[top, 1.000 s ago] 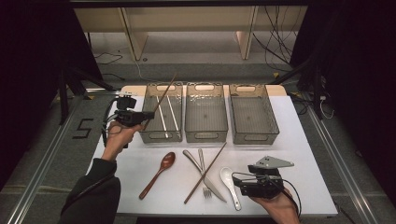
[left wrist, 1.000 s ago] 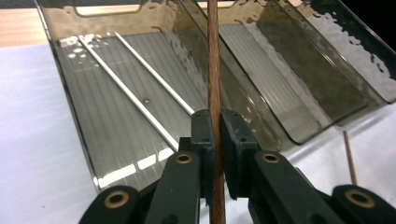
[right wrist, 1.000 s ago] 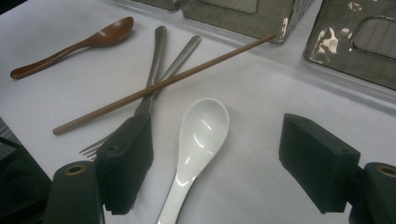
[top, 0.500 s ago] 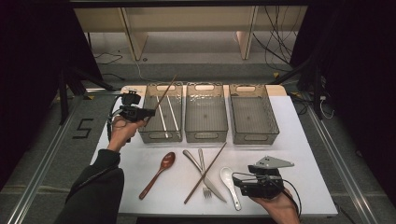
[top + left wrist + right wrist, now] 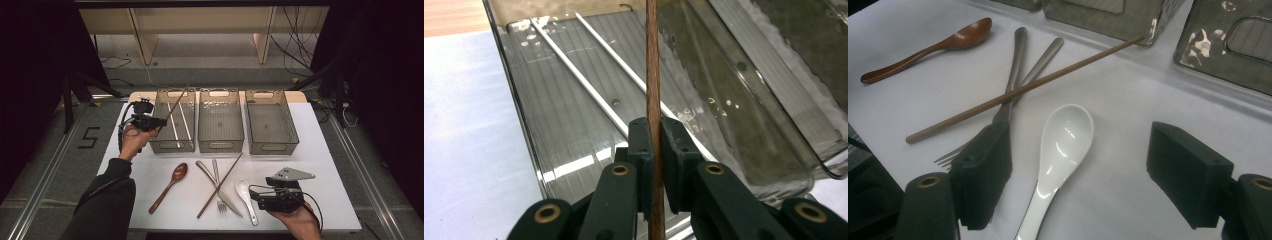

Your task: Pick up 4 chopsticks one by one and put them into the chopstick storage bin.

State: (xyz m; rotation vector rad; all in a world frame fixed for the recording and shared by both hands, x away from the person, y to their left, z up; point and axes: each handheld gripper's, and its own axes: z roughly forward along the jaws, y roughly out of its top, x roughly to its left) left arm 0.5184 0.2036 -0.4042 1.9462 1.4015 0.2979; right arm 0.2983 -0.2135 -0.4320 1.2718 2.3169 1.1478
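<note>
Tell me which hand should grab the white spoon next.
Right. Its gripper hangs open straight over the white spoon, while the left gripper is shut on a chopstick at the left bin.

High view: fixed above the near edge, looking forward and down, whole table (image 5: 320,150) in frame. Left tongs cam: very close, looking along a brown chopstick (image 5: 653,75) into the left bin (image 5: 574,125). Right tongs cam: low and close over the white spoon (image 5: 1063,140). High view also covers that bin (image 5: 172,145) and spoon (image 5: 246,192).
</note>
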